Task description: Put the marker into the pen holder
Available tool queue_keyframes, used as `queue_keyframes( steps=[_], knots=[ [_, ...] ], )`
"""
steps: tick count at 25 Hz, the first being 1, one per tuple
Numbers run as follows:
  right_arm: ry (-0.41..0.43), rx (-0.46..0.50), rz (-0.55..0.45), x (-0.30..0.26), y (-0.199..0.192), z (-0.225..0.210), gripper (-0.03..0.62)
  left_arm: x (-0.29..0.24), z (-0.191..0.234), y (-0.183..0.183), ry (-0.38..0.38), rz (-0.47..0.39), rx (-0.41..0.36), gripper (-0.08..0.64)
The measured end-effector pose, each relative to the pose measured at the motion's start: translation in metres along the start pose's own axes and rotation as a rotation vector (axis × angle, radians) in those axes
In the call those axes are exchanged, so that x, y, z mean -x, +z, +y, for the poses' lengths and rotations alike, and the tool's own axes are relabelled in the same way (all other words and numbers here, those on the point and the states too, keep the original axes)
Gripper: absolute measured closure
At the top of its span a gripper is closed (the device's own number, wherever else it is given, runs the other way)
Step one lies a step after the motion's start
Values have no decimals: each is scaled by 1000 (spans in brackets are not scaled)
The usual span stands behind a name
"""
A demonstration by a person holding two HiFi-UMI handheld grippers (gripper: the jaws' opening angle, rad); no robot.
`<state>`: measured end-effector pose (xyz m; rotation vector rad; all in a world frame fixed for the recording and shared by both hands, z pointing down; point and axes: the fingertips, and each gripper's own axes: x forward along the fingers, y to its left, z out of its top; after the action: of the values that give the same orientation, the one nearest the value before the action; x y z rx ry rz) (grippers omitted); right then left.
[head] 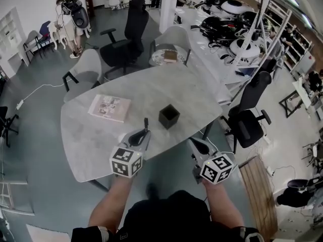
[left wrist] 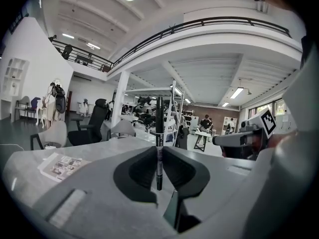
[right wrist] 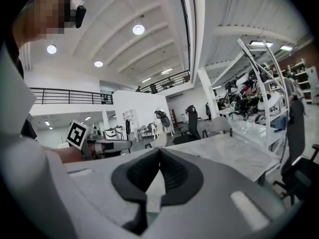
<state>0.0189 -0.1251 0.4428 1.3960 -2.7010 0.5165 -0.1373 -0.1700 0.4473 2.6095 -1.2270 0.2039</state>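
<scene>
Grey oval table (head: 91,145), workshop behind. One marker (left wrist: 159,128), clamped between the jaws of your left gripper (head: 143,135), lower centre. One black pen holder (head: 169,116), near, up and right of it. One booklet (head: 109,107), centre left. Your right gripper (head: 198,145) has jaws together, empty. Step, as judged: carrying. Next, align the marker over the holder's mouth and lower it.

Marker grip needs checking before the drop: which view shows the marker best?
The left gripper view: the marker stands upright, close up, clamped in the left gripper. The head view shows it only as a small dark stick above that gripper, near the pen holder. The right gripper view does not show it clearly.
</scene>
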Motion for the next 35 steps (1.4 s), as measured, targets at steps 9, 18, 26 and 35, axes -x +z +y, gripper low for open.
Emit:
queue_keyframes(
  steps=[9, 18, 26, 35],
  knots=[
    [38, -31, 37, -42, 3, -66, 589, -78, 6, 5, -1, 7, 29, 515],
    [99, -41, 2, -61, 35, -152, 589, -157, 0, 29, 49, -3, 44, 515],
    [128, -72, 12, -83, 42, -189, 589, -201, 4, 22, 61, 44, 66, 515],
    [111, -92, 60, -128, 35, -211, 589, -246, 41, -2, 37, 95, 133, 515]
  ],
)
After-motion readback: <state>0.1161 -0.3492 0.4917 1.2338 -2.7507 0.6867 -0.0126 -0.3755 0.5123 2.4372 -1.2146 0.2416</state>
